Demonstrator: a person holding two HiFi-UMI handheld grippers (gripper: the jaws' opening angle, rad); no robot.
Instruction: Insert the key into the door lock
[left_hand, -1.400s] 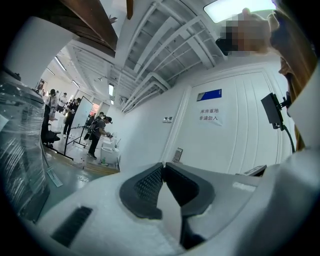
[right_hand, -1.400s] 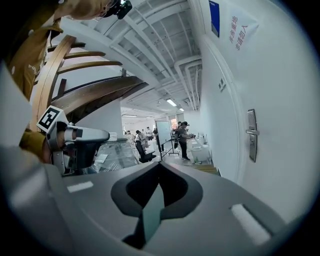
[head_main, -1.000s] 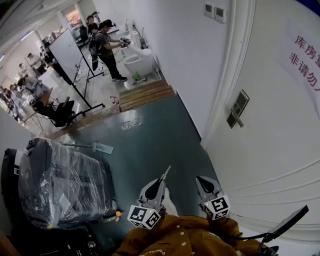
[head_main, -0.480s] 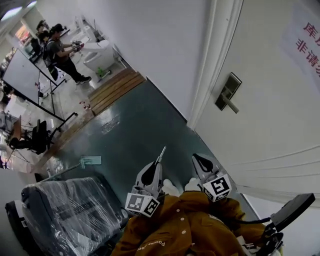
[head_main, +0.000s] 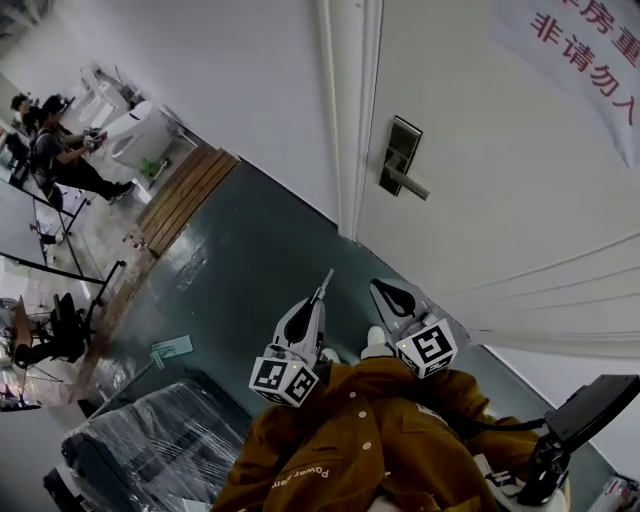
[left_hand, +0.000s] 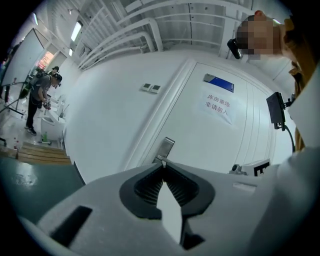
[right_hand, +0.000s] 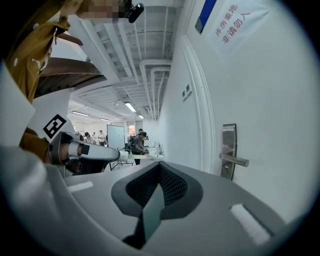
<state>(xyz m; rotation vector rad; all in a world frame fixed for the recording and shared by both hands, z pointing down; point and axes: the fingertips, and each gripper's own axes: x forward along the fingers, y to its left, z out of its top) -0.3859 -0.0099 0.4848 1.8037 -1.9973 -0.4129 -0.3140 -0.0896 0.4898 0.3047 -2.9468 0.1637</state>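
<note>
I'm facing the white door, its lock plate well ahead, right gripper pinched closed on nothing, left gripper clamped on the key, tip poking forward, ready for lining up I'd guess.

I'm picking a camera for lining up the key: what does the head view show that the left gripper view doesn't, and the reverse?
Only the head view shows the plastic-wrapped black chair and the left gripper from outside, with the thin metal key sticking out past its tip. Only the left gripper view shows the blue rectangular sign and two white wall switches. Both show the key, the silver lock plate and the white notice with red lettering.
</note>
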